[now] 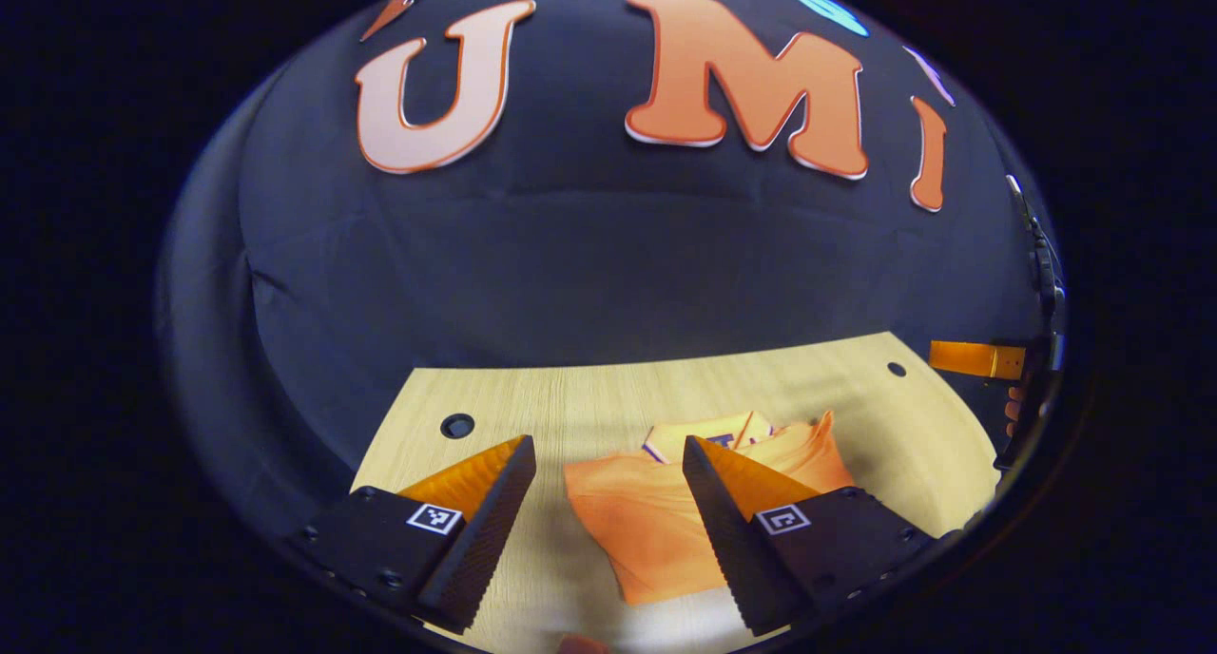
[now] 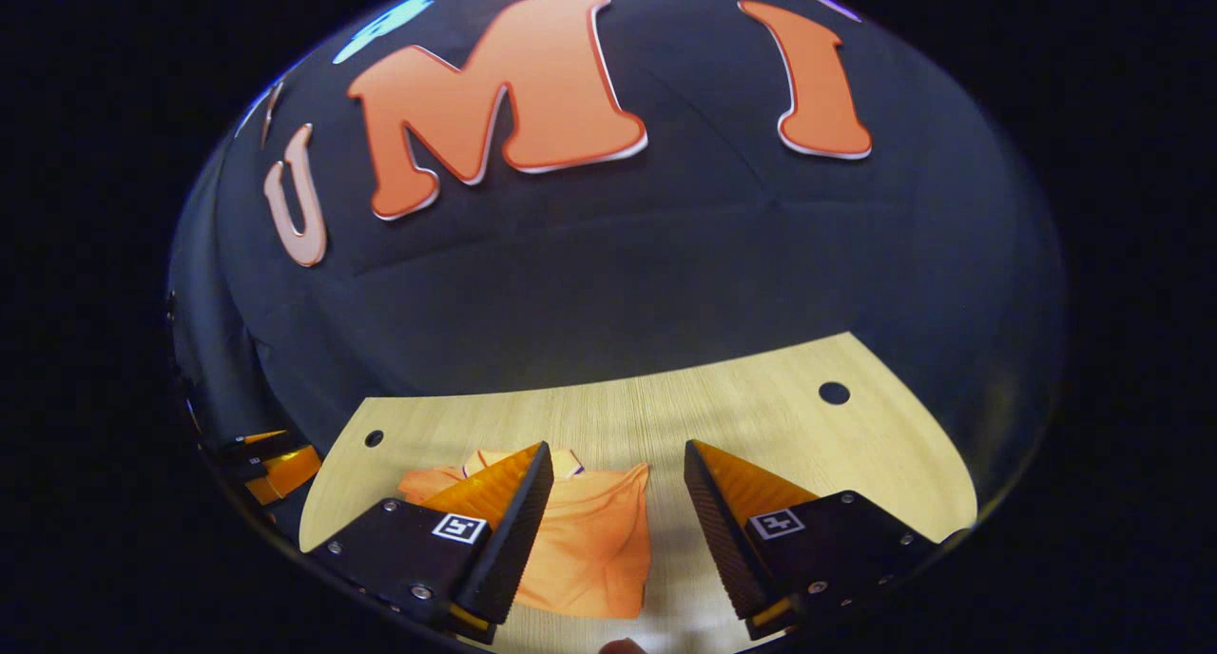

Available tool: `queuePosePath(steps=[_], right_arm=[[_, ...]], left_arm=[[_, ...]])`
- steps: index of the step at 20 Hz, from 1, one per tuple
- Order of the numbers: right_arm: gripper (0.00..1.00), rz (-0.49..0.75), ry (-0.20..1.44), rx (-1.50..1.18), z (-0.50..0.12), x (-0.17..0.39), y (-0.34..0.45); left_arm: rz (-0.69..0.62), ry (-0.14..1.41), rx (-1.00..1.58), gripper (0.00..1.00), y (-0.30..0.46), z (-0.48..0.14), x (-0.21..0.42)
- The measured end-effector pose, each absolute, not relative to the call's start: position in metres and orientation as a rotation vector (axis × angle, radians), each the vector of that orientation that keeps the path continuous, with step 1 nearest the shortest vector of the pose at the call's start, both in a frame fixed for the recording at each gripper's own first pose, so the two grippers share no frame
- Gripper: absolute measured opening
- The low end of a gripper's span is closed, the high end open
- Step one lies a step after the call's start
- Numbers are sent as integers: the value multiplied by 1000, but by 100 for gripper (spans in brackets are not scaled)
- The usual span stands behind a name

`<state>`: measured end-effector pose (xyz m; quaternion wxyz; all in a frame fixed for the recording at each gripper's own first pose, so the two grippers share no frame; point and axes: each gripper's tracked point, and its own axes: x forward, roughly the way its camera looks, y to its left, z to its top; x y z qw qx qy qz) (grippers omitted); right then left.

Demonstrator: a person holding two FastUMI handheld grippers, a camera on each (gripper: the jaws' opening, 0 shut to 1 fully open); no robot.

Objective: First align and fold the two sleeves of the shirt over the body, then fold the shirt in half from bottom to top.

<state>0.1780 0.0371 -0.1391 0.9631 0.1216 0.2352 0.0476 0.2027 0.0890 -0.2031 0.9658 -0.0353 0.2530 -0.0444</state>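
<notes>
An orange shirt (image 1: 647, 521) lies on the light wooden table (image 1: 589, 397), its collar (image 1: 708, 435) at the far end and its sides turned in over the body. In the left gripper view my left gripper (image 1: 608, 450) hangs open above the shirt's near part, nothing between its fingers. The right gripper view has the same shirt (image 2: 594, 540) low and left of centre, partly behind one finger (image 2: 504, 521). My right gripper (image 2: 618, 454) stands open over the shirt's right edge and holds nothing. The right gripper (image 1: 989, 359) also shows at the far right of the left gripper view.
Round holes pierce the tabletop: one at the left (image 1: 457, 426), one at the far right (image 1: 897, 369). The black cloth wall rises just behind the table's back edge. The left gripper (image 2: 271, 464) shows at the left rim of the right gripper view. Bare wood (image 2: 808, 445) lies right of the shirt.
</notes>
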Motion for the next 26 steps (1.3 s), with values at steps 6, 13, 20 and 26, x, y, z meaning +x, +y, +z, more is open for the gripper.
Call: queuePosePath(steps=[6,13,20,26], right_arm=[[88,117,280,128,-71,105,24],[90,174,175,122,-41,32,21],[91,204,75,121,-27,-14,18],[99,231,26,106,-26,-41,22]], left_arm=[[-52,369,-90,96,77,-131,122],[-15,221,-106,95,56,-79,45],[5,153,-123,95,34,-65,-18],[58,124,-76,96,32,-66,-62]])
